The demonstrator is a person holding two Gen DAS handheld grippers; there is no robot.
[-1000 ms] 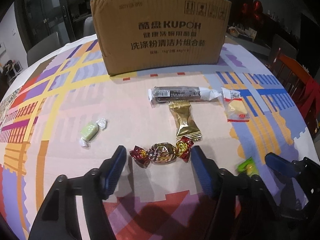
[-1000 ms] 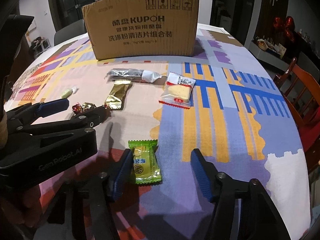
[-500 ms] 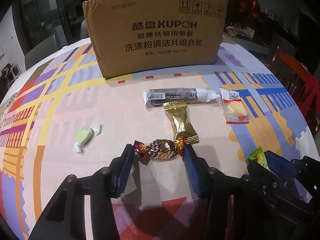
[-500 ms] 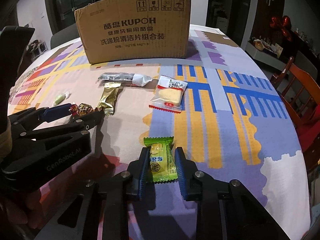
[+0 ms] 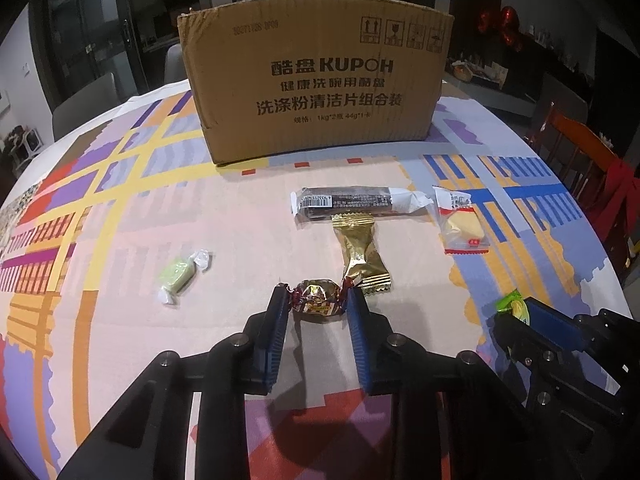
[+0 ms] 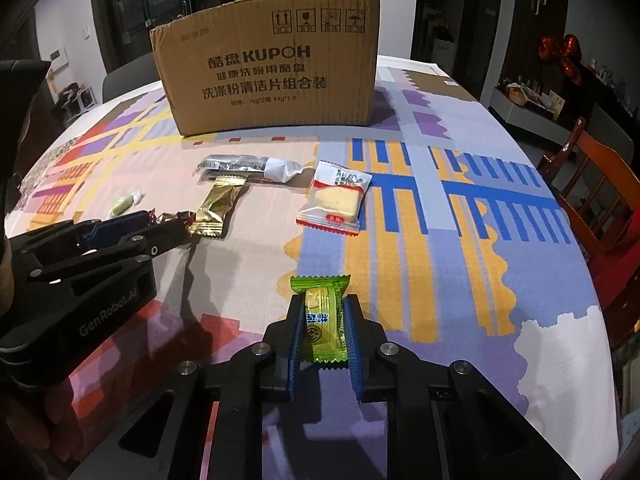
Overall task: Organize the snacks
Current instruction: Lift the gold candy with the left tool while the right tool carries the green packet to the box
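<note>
Snacks lie on the bench [image 6: 460,264]: right claw [image 6: 323,320] clenches a green packet [image 6: 320,320]; left claw [image 5: 316,300], closing, pinches a foil-wrapped candy [image 5: 317,300] at six o'clock.

Round tabletop [image 6: 460,264] covered by a multicoloured geometric-print cloth. Orange wooden chair [image 6: 600,184] at its right edge. Grey upholstered chair [image 5: 84,100] behind left. Dark glass doors [image 5: 92,32] and white wall [image 6: 64,20] beyond. Red foil balloons [image 6: 560,56] above a cluttered sideboard. Dim room lighting.

Left gripper [image 5: 317,303] closing on foil-wrapped candy [image 5: 317,300], gold packet [image 5: 362,256] just beside, cardboard box [image 5: 316,76] behind
</note>
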